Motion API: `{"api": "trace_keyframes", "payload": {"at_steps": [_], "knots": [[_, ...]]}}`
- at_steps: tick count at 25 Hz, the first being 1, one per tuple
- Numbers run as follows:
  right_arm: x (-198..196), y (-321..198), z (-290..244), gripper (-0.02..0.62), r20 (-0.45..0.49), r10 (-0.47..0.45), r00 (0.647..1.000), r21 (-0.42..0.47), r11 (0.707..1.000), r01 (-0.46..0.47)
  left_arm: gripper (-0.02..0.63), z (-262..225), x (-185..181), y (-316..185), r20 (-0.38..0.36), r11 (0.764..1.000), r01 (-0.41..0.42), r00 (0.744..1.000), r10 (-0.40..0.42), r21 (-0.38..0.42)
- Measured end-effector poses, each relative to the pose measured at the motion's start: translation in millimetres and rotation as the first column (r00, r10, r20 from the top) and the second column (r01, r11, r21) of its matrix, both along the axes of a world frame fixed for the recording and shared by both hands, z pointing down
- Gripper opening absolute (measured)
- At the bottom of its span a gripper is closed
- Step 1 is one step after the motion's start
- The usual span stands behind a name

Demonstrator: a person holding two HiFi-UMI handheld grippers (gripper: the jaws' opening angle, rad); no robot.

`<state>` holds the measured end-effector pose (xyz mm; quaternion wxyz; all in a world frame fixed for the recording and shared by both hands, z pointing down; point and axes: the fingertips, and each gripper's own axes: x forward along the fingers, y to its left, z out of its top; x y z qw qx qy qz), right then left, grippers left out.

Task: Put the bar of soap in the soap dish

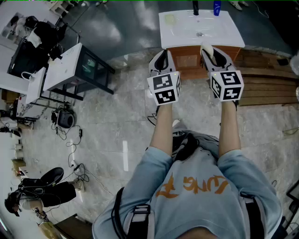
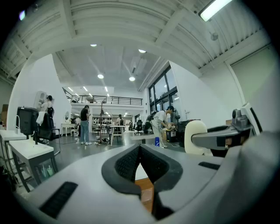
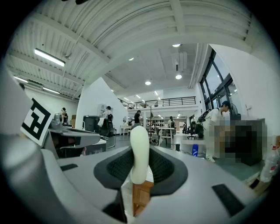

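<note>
A cream bar of soap [image 3: 139, 151] stands on end between the pads of my right gripper [image 3: 140, 171], which is shut on it. In the head view the soap [image 1: 207, 50] pokes out ahead of the right gripper [image 1: 213, 55], just short of the white washbasin [image 1: 219, 35]. A pale, yellowish dish-like thing [image 1: 170, 19] lies on the basin's back left corner. My left gripper [image 1: 161, 59] is level beside the right one, its pads [image 2: 131, 162] meeting with nothing between them. The left gripper view shows the soap [image 2: 195, 137] at its right.
The basin sits on a wooden cabinet [image 1: 188, 59]. A blue bottle [image 1: 217, 8] and a dark bottle [image 1: 195, 7] stand at the basin's back. Wooden boards [image 1: 267, 85] lie to the right. A white cabinet [image 1: 70, 65] and floor cables [image 1: 70, 140] are at the left.
</note>
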<state>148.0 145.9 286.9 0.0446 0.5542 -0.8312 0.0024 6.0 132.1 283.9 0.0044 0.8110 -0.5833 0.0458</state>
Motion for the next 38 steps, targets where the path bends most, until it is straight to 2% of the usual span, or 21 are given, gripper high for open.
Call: {"api": "trace_keyframes", "payload": {"at_steps": [3, 7, 18, 29, 38], "knots": [[-1.0, -2.7, -1.3, 0.124, -0.004, 0.001, 1.000, 0.006, 1.000, -0.001, 0.023, 0.5, -1.5, -1.2, 0.002, 1.000, -0.003, 1.000, 0.003, 0.003], [-2.0, -6.1, -4.8, 0.124, 0.044, -0.006, 0.999, 0.013, 1.000, 0.005, 0.023, -0.3, -6.3, -3.7, -0.008, 1.000, 0.004, 1.000, -0.004, 0.004], [-1.9, -13.0, -17.3, 0.124, 0.009, -0.016, 1.000, 0.042, 0.999, 0.015, 0.023, -11.0, -10.7, -10.6, -0.041, 0.999, 0.010, 0.999, -0.009, 0.032], [16.5, -23.5, -41.3, 0.124, 0.025, -0.009, 1.000, 0.093, 0.996, 0.007, 0.023, -23.5, -9.1, -22.3, -0.079, 0.998, 0.025, 0.997, -0.021, 0.057], [17.2, -44.1, -51.4, 0.124, 0.055, -0.015, 0.998, 0.114, 0.993, 0.008, 0.023, -31.6, -20.4, -40.1, -0.076, 0.997, 0.054, 0.996, -0.049, 0.064]]}}
